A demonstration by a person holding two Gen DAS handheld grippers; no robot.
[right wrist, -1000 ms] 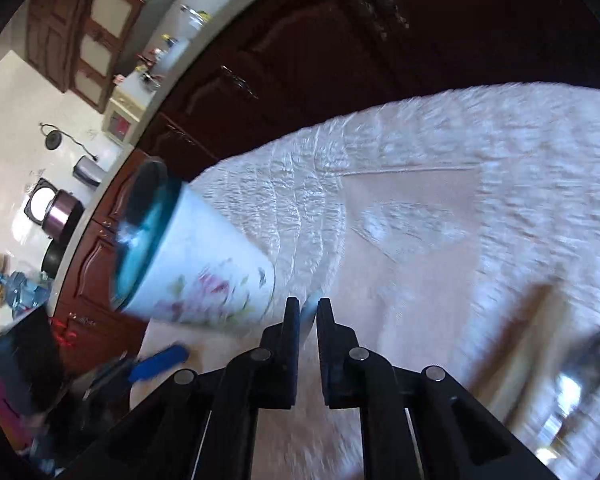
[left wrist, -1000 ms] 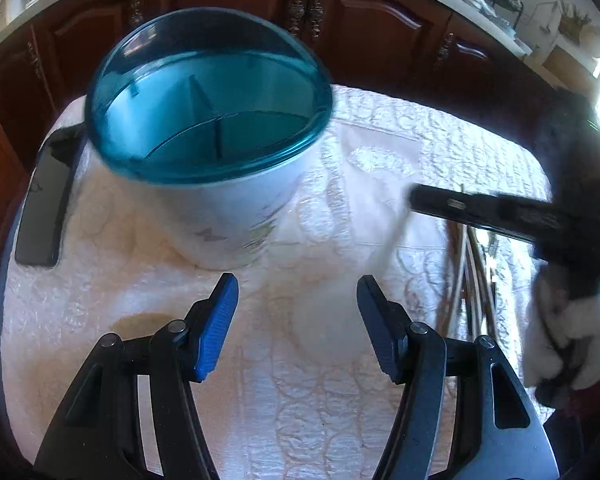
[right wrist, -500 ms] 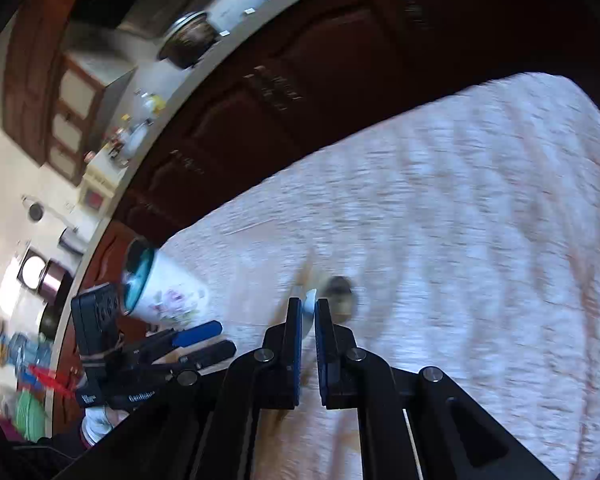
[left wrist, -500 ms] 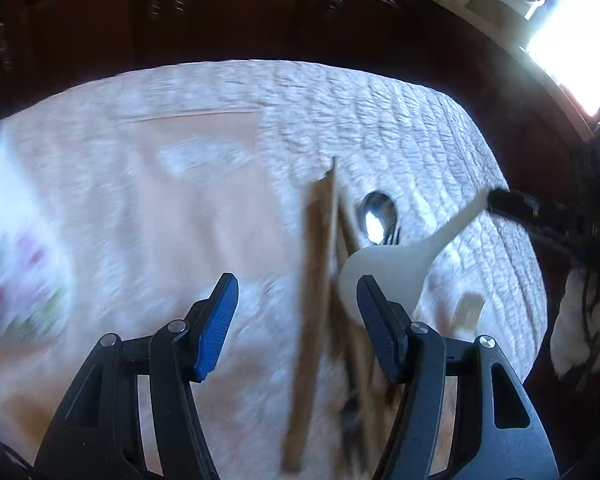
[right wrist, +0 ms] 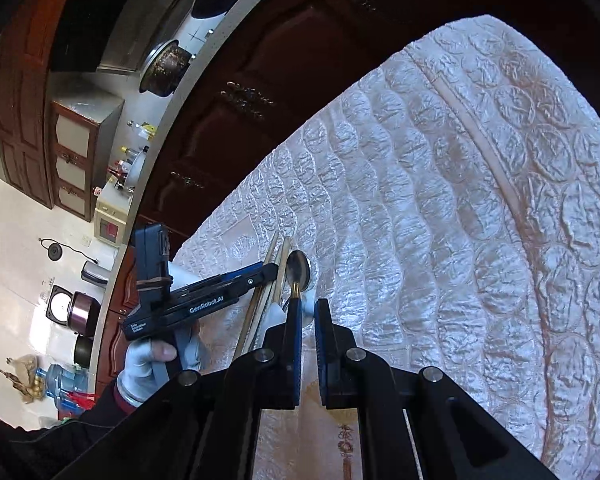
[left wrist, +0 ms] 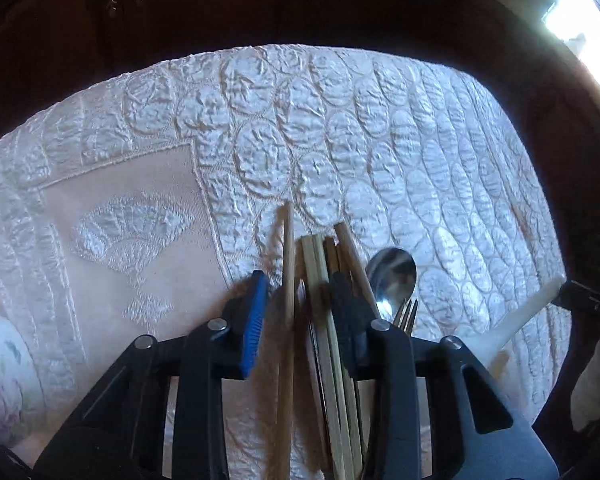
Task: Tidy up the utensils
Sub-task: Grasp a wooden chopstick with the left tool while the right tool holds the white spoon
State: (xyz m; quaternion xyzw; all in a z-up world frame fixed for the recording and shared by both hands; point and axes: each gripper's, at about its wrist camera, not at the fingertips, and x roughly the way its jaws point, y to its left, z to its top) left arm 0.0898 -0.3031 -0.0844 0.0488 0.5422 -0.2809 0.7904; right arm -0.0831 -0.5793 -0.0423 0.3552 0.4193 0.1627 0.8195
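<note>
Left gripper (left wrist: pixel 300 312) straddles the chopsticks (left wrist: pixel 324 320); right gripper (right wrist: pixel 306 344) holds a white spoon (left wrist: pixel 516 320).

Left jaws apart, chopsticks between them on the quilted cloth (left wrist: pixel 420 160); beside lie a steel spoon (left wrist: pixel 392 276) and fork (left wrist: pixel 406 312). Half a second ago the left hovered higher.

A quilted white cloth (left wrist: pixel 400 152) with pinkish panels and a fan motif covers the counter (right wrist: pixel 440 208). Beyond its far edge stand dark red-brown wooden cabinets (right wrist: pixel 284 92) with ornate metal handles (right wrist: pixel 246 96). Bright daylight pours in from a window (left wrist: pixel 580 28) at the far right, glaring on the cloth. In the right wrist view, a pale worktop edge (right wrist: pixel 204 72) runs above the cabinets, with a dark pot (right wrist: pixel 164 68) on it, bottles (right wrist: pixel 134 156) further along, and a white tiled floor (right wrist: pixel 16 248) at the left.
</note>
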